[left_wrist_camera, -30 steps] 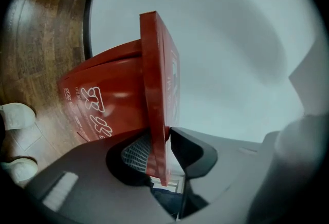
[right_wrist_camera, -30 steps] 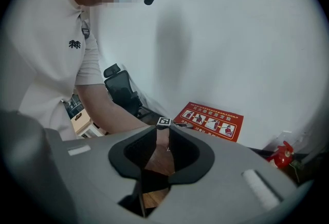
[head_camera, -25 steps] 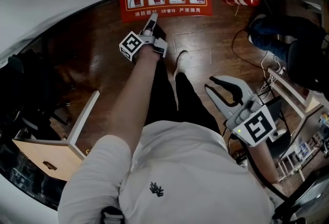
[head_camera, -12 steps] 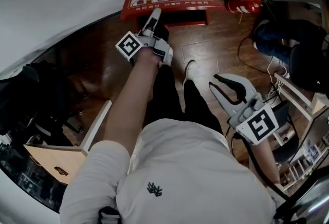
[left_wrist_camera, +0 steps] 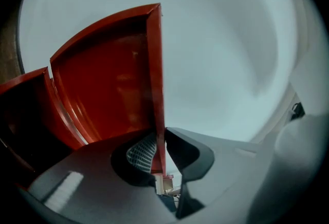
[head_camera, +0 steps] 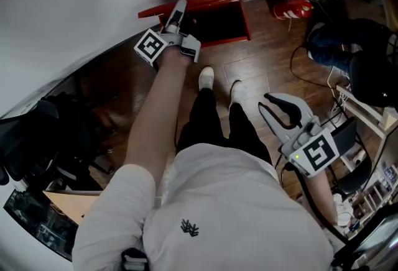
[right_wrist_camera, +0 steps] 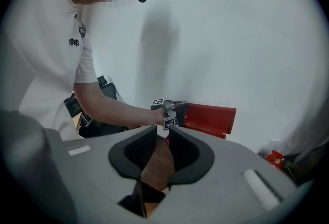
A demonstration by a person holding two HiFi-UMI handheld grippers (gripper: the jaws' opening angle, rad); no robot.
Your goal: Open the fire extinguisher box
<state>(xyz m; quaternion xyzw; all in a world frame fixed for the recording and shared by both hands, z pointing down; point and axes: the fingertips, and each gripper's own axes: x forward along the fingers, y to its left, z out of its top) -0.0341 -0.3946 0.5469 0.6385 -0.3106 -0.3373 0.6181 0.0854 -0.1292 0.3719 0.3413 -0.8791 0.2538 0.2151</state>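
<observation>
Nearest to us, our right gripper [head_camera: 268, 107] [right_wrist_camera: 162, 133] hangs well back from the fire extinguisher box [head_camera: 246, 22], off to its right. Its jaws are spread with nothing in them, just wooden floor [head_camera: 267, 58] showing through the gap. Our shoes [head_camera: 206, 76] are planted on the floor just short of the box's front. Further out, our left arm reaches to the box, and the left gripper [head_camera: 176, 18] [left_wrist_camera: 160, 146] is closing tight on the lid [head_camera: 199, 1] [left_wrist_camera: 113, 74], pads pinching its thin free edge from both sides. The lid is swung up off the box, so we see the dark inside. The box itself sits on the floor against the white wall [head_camera: 93, 2]. There's some red object [head_camera: 292, 5] just right of the box, can't tell what.
</observation>
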